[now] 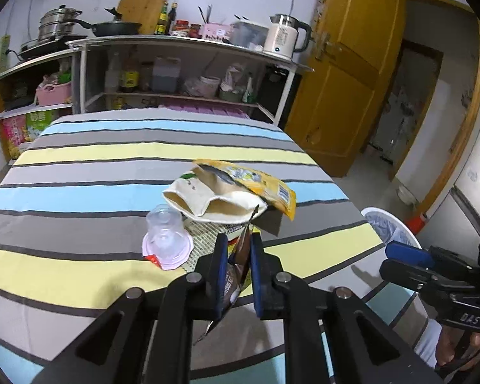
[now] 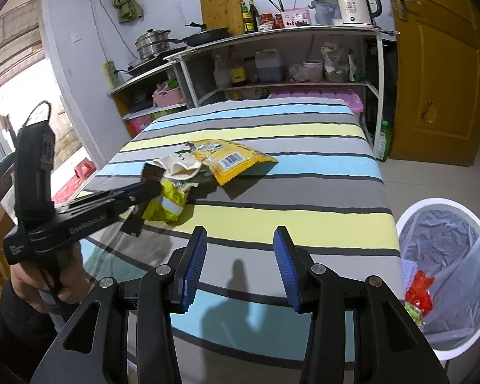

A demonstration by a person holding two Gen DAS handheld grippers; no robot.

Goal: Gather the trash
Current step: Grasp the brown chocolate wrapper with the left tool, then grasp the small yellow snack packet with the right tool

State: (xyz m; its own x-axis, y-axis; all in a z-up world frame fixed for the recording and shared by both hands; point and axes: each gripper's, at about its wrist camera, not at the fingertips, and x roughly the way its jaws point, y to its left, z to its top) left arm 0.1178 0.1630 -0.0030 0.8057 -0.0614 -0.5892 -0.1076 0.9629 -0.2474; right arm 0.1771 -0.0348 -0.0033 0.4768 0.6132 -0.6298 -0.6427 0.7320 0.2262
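The left gripper (image 1: 236, 249) has its jaws clamped on a brown wrapper (image 1: 232, 280), which hangs between them. Just beyond the jaws lie a clear cup (image 1: 164, 233), a cream pouch (image 1: 208, 200) and a yellow packet (image 1: 259, 184). The right gripper (image 2: 240, 249) holds its jaws apart with nothing between, and the trash bin (image 2: 444, 268) stands to their right.

I see a matt woven striped cloth (image 1: 96, 172), a glossy yellow foil packet (image 1: 272, 188), a clear smooth plastic cup (image 1: 164, 224), and a cream pouch (image 1: 208, 198), perhaps paper. In the upper right of the frame the kettle (image 1: 288, 36) gleams, its lid metal.
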